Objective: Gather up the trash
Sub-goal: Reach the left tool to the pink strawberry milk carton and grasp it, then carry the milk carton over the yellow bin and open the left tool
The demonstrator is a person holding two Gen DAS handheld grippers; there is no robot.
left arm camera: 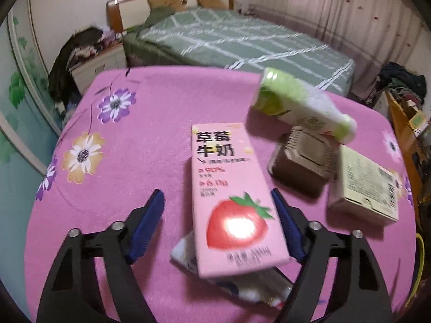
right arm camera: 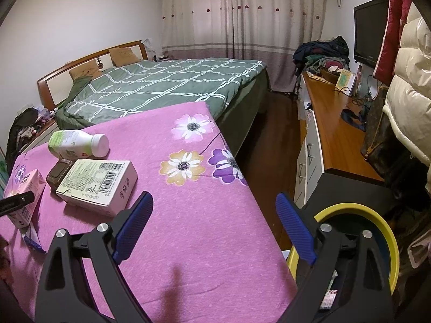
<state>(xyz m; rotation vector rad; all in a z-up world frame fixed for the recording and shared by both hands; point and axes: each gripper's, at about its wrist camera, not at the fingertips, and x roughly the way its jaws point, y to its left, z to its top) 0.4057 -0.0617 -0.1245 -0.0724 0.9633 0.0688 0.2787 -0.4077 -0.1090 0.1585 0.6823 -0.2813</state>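
Note:
A pink strawberry milk carton [left arm camera: 231, 196] lies on the pink flowered tablecloth [left arm camera: 134, 140], between the open fingers of my left gripper [left arm camera: 219, 210], atop a crumpled white wrapper [left arm camera: 242, 288]. The right blue pad [left arm camera: 287, 228] is against the carton's edge; the left pad is apart. A green-and-white bottle [left arm camera: 299, 107], a brown tub [left arm camera: 301, 161] and a cream box [left arm camera: 366, 185] lie to the right. My right gripper [right arm camera: 214, 226] is open and empty over the table's right edge, beside a yellow-rimmed bin [right arm camera: 377, 231]. The carton [right arm camera: 24, 196], bottle [right arm camera: 78, 142] and box [right arm camera: 99, 183] show there at left.
A green-quilted bed [right arm camera: 167, 86] stands behind the table. A wooden dresser [right arm camera: 331, 123] with clothes and a TV [right arm camera: 371, 29] runs along the right wall. The bin holds some trash [right arm camera: 330, 293]. Dark wooden floor [right arm camera: 274, 145] lies between table and dresser.

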